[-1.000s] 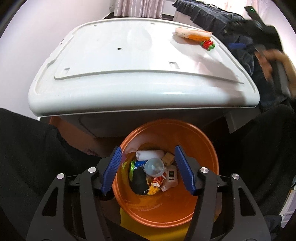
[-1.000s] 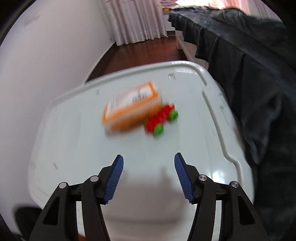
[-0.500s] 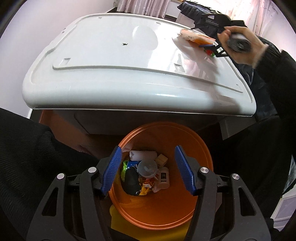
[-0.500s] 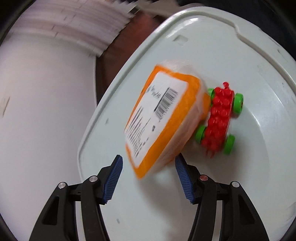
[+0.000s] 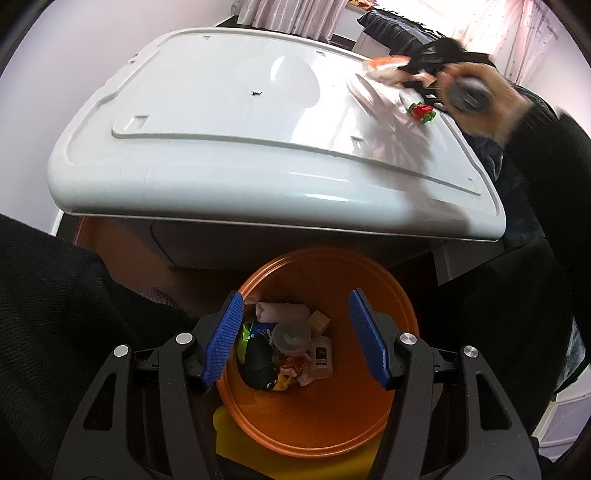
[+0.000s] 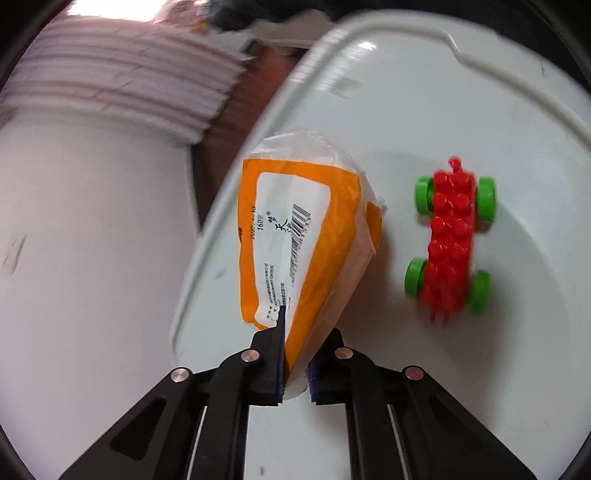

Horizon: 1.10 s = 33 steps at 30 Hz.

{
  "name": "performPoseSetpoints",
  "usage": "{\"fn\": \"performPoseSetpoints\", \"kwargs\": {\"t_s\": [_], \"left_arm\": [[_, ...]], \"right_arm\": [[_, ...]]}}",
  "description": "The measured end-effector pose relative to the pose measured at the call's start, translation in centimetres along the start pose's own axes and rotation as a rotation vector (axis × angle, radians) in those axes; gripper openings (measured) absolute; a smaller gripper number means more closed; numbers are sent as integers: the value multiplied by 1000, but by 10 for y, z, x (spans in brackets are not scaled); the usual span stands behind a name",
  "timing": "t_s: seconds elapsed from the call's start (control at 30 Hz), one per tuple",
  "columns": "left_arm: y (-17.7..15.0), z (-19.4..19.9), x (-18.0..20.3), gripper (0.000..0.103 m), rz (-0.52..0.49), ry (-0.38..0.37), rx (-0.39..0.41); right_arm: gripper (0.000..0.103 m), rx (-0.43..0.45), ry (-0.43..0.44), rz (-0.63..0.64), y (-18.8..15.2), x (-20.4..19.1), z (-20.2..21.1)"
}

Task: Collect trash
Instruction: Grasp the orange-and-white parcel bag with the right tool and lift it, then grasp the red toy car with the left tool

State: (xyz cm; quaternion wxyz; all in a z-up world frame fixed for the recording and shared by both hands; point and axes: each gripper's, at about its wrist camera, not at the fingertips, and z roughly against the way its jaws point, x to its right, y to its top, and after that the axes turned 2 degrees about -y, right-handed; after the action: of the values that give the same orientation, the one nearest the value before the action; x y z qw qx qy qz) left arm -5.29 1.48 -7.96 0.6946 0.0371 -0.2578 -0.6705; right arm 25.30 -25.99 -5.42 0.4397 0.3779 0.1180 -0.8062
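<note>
My right gripper (image 6: 295,365) is shut on the near end of an orange and white tissue packet (image 6: 303,243) with a barcode label, at the far right of a white lid (image 6: 369,424). In the left wrist view the packet (image 5: 388,66) is a blur in front of the hand-held right gripper (image 5: 417,74). My left gripper (image 5: 295,336) is open and empty above an orange bin (image 5: 369,432) that holds several pieces of trash (image 5: 288,343).
A red toy car with green wheels (image 6: 450,240) lies on the lid beside the packet; it also shows in the left wrist view (image 5: 421,110). Dark clothes (image 5: 399,26) lie behind the white lid (image 5: 221,110). A yellow object (image 5: 236,454) lies under the bin.
My right gripper moved in to the packet and shut on its near end; the packet now stands apart from the toy car. My left gripper stayed open above the bin.
</note>
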Motion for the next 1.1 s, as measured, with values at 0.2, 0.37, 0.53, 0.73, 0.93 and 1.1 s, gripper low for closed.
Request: {"fn": "performPoseSetpoints", "kwargs": {"t_s": [0.2,0.37,0.53,0.73,0.93,1.1], "left_arm": [[27,9,22,59,-89,40,43],[73,0,61,66,-181,23,109],[141,-37,108,71,-319,10,147],[206,-101,168,71,-499,-50,110],[244,-169,215,71,-553,-51,82],[247,-211,235,67,-638,5,57]], "right_arm": [[9,90,-89,317,-25,1,93],[9,182,-237,408,-46,32,133],[9,239,-365,554,-74,40,147],[9,301,-419,612,-78,67,166],[9,280,-351,511,-69,92,181],[9,277,-324,504,-69,88,180]]}}
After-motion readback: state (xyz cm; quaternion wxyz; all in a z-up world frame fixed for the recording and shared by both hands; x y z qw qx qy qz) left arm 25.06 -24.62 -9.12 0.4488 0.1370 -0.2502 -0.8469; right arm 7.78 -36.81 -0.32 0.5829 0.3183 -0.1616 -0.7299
